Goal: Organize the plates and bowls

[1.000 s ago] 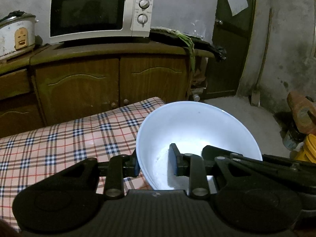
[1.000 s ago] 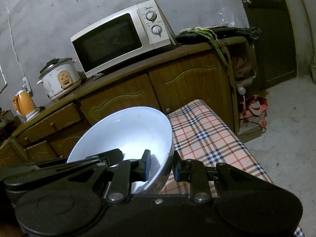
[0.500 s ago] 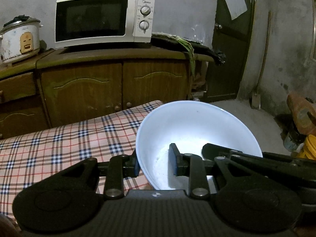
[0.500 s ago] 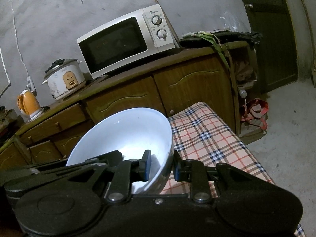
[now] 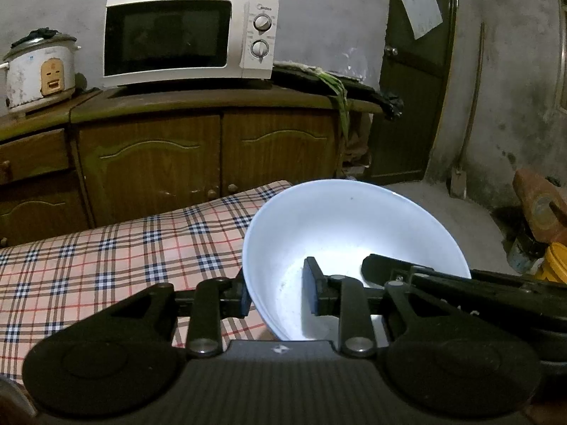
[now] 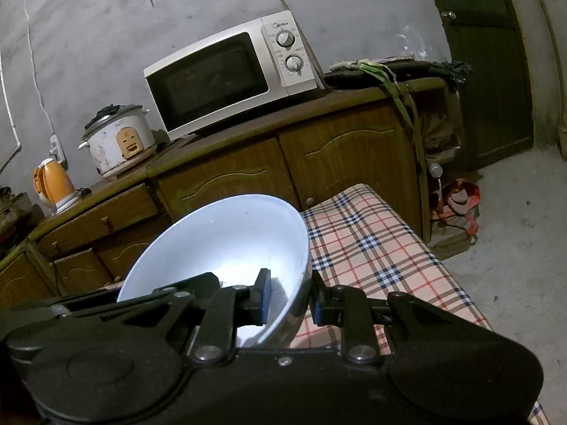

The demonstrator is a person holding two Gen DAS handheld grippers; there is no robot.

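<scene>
1. Jaws of both grippers are clamping the same white bowl [image 5: 354, 226] by its rim: in the left wrist view the left gripper [image 5: 278, 292] is pinching the bowl's left wall at lower centre, one finger outside and one finger inside.
2. Pinching the bowl's right wall at lower centre of the right wrist view, the right gripper [image 6: 288, 299] is doing likewise, one blue-padded finger inside and the other outside.
3. Each gripper's dark body is also showing in the other's view, reaching into the bowl from the opposite side.
4. Held between the two, the bowl [image 6: 219, 244] is sitting tilted, its opening turned toward the cameras, over the edge of the table [image 5: 106, 258]; whether it is touching the table I cannot tell.
5. Covering the table is a plaid cloth, which is stretching across the left half of the left view and the right half of the right view [image 6: 372, 248].
6. Behind the table, a wooden cabinet [image 5: 212, 152] is running across the middle of both views.
7. On the cabinet, a microwave [image 5: 187, 39] is standing at upper centre, with a rice cooker [image 5: 40, 69] at its left.
8. An orange kettle [image 6: 53, 184] is showing at the left edge of the right view.
9. Farthest back, a dark door [image 5: 414, 81] is standing shut at upper right.
</scene>
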